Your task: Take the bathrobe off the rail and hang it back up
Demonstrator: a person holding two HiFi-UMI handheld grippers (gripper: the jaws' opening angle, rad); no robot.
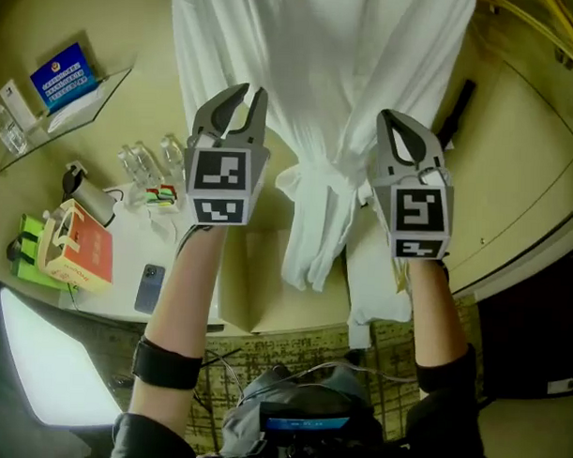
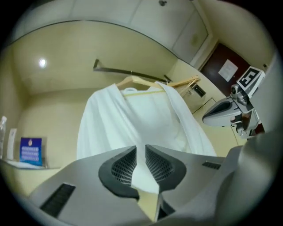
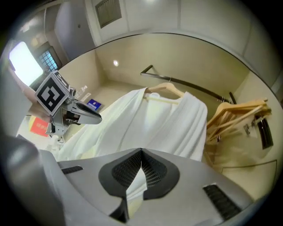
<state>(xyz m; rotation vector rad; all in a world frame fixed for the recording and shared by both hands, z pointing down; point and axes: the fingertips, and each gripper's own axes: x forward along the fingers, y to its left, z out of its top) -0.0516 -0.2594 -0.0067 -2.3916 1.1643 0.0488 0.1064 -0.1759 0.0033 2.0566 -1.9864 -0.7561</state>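
A white bathrobe (image 1: 320,84) hangs on a wooden hanger (image 2: 137,81) from the dark rail (image 2: 119,70) in a cream alcove, its belt tied at the waist (image 1: 316,182). In the right gripper view the robe (image 3: 163,123) drapes from the hanger (image 3: 166,88) under the rail (image 3: 194,86). My left gripper (image 1: 244,104) is held up in front of the robe's left side, apart from it, jaws a narrow gap apart with nothing between them. My right gripper (image 1: 395,124) is in front of the robe's right side, shut and empty.
Spare wooden hangers (image 3: 239,117) hang at the rail's right end. A glass shelf (image 1: 94,90) with a blue card (image 1: 62,75) is on the left wall. Below it a counter holds glasses (image 1: 143,162), a red box (image 1: 79,249) and a phone (image 1: 151,286).
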